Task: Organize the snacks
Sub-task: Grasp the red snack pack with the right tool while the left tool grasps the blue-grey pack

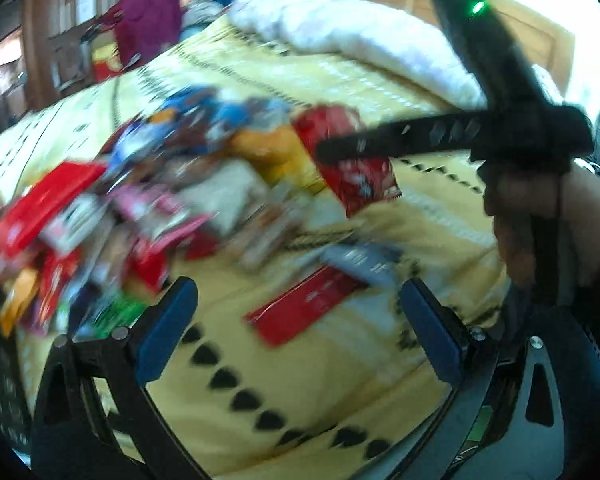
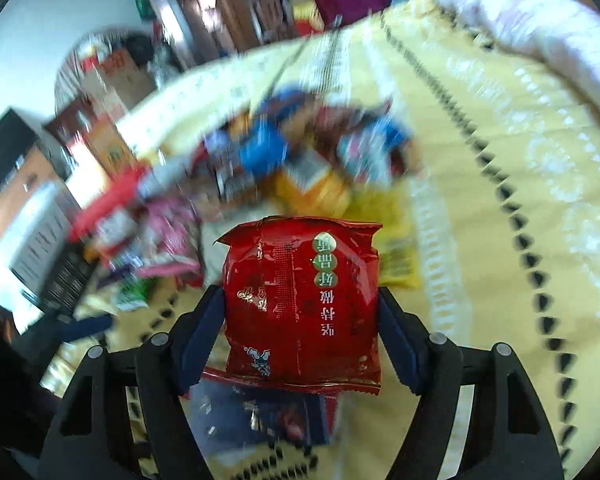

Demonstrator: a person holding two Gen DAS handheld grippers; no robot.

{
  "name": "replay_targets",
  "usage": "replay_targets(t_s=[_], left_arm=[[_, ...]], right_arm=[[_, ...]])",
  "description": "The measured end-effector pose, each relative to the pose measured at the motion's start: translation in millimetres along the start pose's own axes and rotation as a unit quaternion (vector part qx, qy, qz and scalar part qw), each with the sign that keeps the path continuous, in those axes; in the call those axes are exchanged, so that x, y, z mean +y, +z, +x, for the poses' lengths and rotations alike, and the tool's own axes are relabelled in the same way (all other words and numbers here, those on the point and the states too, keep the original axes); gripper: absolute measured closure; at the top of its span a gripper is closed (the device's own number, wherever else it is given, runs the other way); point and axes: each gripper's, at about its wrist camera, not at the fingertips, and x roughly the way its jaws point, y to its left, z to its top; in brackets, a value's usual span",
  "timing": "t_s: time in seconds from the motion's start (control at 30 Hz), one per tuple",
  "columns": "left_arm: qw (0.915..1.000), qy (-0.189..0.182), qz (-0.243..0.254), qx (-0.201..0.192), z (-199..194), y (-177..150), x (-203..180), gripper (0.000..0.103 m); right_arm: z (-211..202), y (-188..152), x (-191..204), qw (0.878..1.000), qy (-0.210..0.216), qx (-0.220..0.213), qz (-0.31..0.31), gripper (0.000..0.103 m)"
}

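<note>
I have the crinkly red foil snack packet (image 2: 302,304) squeezed between the blue pads of my right hand-held gripper (image 2: 302,312), lifted above the yellow patterned bedspread (image 2: 500,240). The blurred heap of mixed snack packets (image 2: 260,168) lies at twelve o'clock from it. My left hand-held gripper (image 1: 296,320) stands wide apart with nothing in it; a flat red packet (image 1: 304,304) lies on the bed beyond its fingers.

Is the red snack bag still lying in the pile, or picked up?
Picked up. The right tongs pinch the red snack bag on both sides, holding it above the yellow bedspread.
</note>
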Motion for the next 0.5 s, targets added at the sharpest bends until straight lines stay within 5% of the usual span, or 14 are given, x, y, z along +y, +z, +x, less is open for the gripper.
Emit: replay_targets(t_s=[0.17, 0.33, 0.4, 0.47, 0.5], left_arm=[[0.9981, -0.035, 0.043, -0.028, 8, 22, -21, 0.002], [0.9951, -0.056, 0.078, 0.025, 52, 17, -30, 0.005], [0.9944, -0.065, 0.062, 0.056, 68, 13, -23, 0.025], [0.9928, -0.092, 0.022, 0.073, 75, 12, -13, 0.061], [0.9928, -0.094, 0.012, 0.073, 74, 10, -10, 0.061]], right_arm=[[-48, 5, -22, 0.997, 0.005, -0.052, 0.048, 0.025], [-63, -6, -38, 0.996, 0.015, -0.056, 0.069, 0.025], [-66, -8, -40, 0.996, 0.017, -0.058, 0.073, 0.025], [-67, -11, -43, 0.995, 0.021, -0.058, 0.075, 0.025], [-67, -11, -42, 0.995, 0.02, -0.057, 0.075, 0.025]])
